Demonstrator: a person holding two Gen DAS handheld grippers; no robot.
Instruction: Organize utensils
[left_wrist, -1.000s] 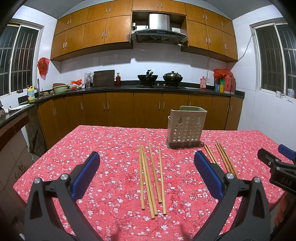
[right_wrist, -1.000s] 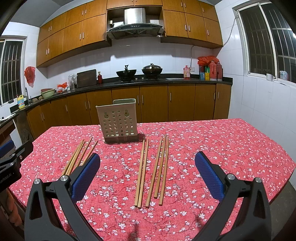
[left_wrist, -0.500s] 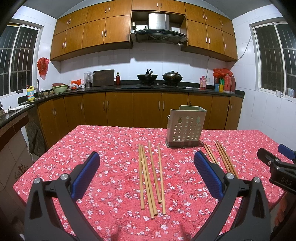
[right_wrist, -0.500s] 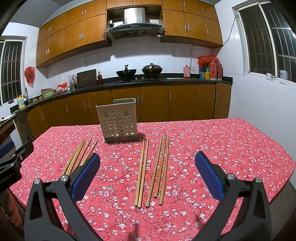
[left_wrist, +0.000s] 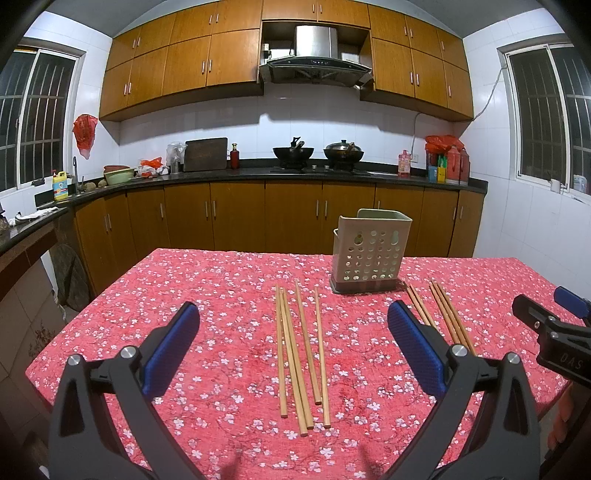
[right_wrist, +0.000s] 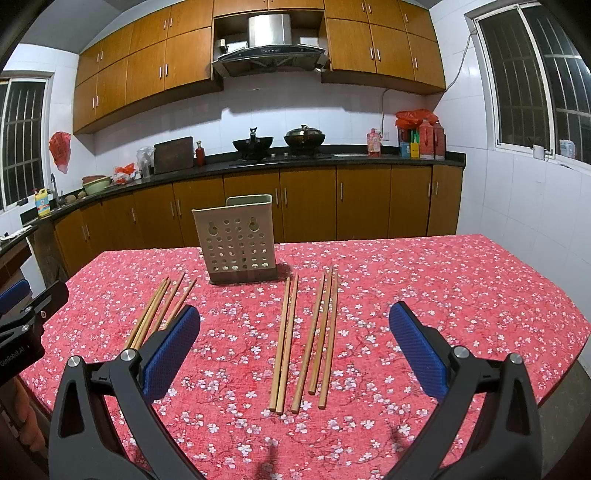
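Nearby, holder (left_wrist: 370, 251) behind chopsticks (left_wrist: 301, 350).

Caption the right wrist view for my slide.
Open right claw above five chopsticks, beige holder beyond.

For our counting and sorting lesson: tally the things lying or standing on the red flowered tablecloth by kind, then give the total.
Wooden chopsticks: 10 (5 to the left of the holder, 5 to its right)
Perforated utensil holder: 1
Total: 11
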